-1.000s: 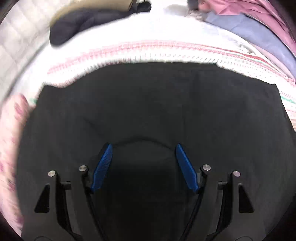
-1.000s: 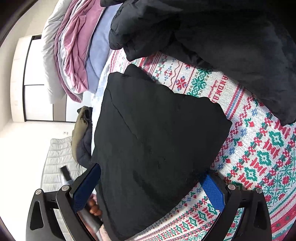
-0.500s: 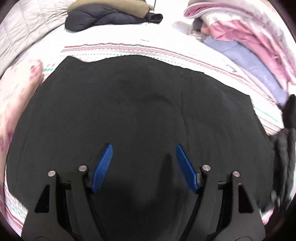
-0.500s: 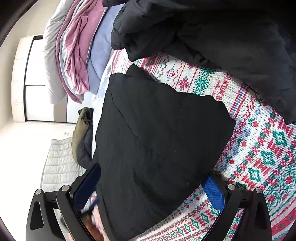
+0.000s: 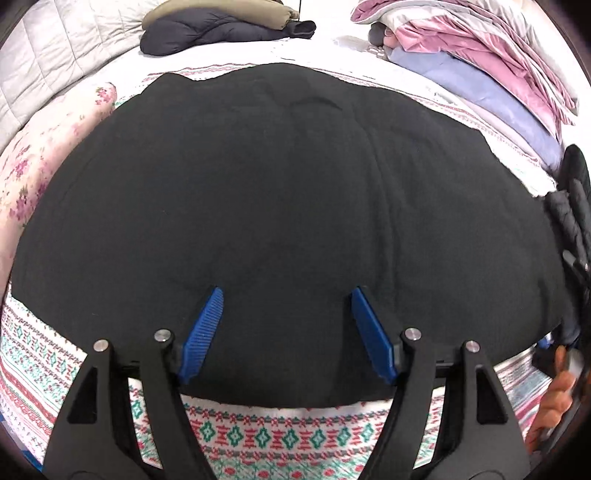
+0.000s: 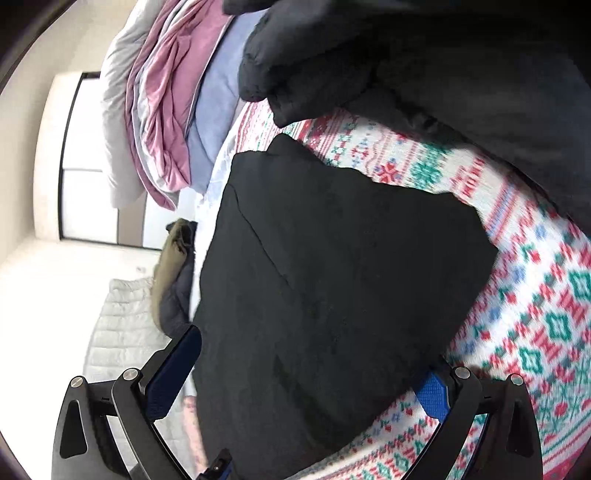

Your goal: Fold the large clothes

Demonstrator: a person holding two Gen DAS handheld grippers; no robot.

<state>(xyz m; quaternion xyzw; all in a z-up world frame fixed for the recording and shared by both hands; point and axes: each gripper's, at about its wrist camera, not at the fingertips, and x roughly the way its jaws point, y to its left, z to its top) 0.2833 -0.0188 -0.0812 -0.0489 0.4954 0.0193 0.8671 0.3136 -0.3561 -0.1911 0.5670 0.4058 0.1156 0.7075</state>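
Note:
A black garment lies folded flat on a knitted blanket patterned in red, green and white. My left gripper hovers over the garment's near edge, open, with only the cloth below showing between its blue pads. In the right wrist view the same black garment fills the middle. My right gripper stands wide open at its near corner. The cloth lies between the jaws and hides part of the right pad. A hand shows at the left wrist view's lower right.
A dark puffer jacket lies on the blanket beside the garment. Pink, grey and lavender bedding is piled at the back right. An olive and navy jacket lies at the far end, a floral cloth to the left.
The left gripper has drawn back across the black garment to its near edge, so the patterned blanket now shows beneath it. The right gripper has barely moved.

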